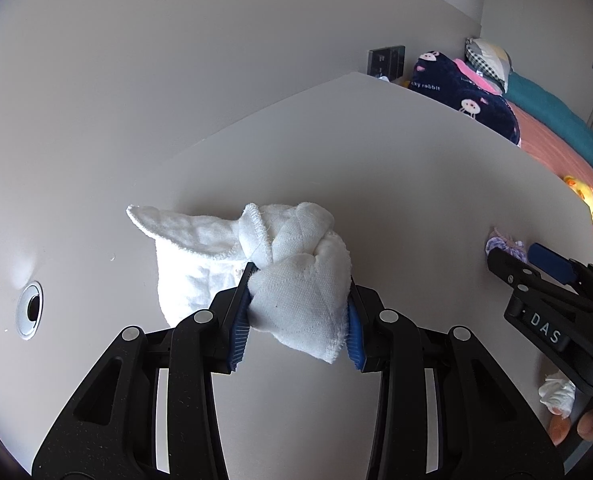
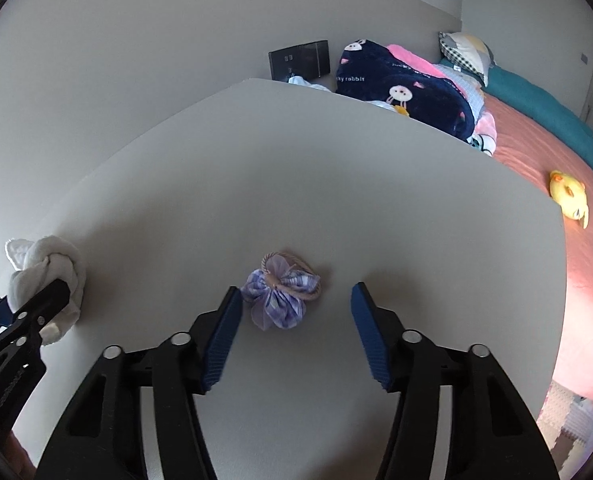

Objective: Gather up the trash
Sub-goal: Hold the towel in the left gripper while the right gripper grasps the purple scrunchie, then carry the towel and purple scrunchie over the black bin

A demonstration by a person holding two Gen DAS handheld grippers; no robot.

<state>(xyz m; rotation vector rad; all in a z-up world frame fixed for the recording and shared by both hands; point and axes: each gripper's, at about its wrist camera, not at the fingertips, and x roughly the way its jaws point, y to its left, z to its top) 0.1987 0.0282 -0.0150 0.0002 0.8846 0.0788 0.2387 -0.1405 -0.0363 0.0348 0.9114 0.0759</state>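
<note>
A knotted white cloth (image 1: 288,264) lies on the pale grey table (image 1: 376,152), and my left gripper (image 1: 301,280) is shut on its near bulge, both blue pads pressed into the fabric. In the right wrist view that cloth (image 2: 44,264) and the left gripper (image 2: 52,296) sit at the far left. A small purple fabric bundle with a beige elastic loop (image 2: 282,298) rests on the table (image 2: 296,180) between the tips of my right gripper (image 2: 296,289), slightly nearer the left pad. The right jaws stand open, clear of it. From the left wrist the bundle (image 1: 500,244) shows just beyond the right gripper (image 1: 524,258).
A round cable grommet (image 1: 30,310) sits in the tabletop at the left. Past the table's right edge is a bed with a pink sheet (image 2: 536,152), a yellow duck toy (image 2: 568,198) and a navy blanket (image 2: 408,88). Something white and crumpled (image 1: 556,394) lies on the floor.
</note>
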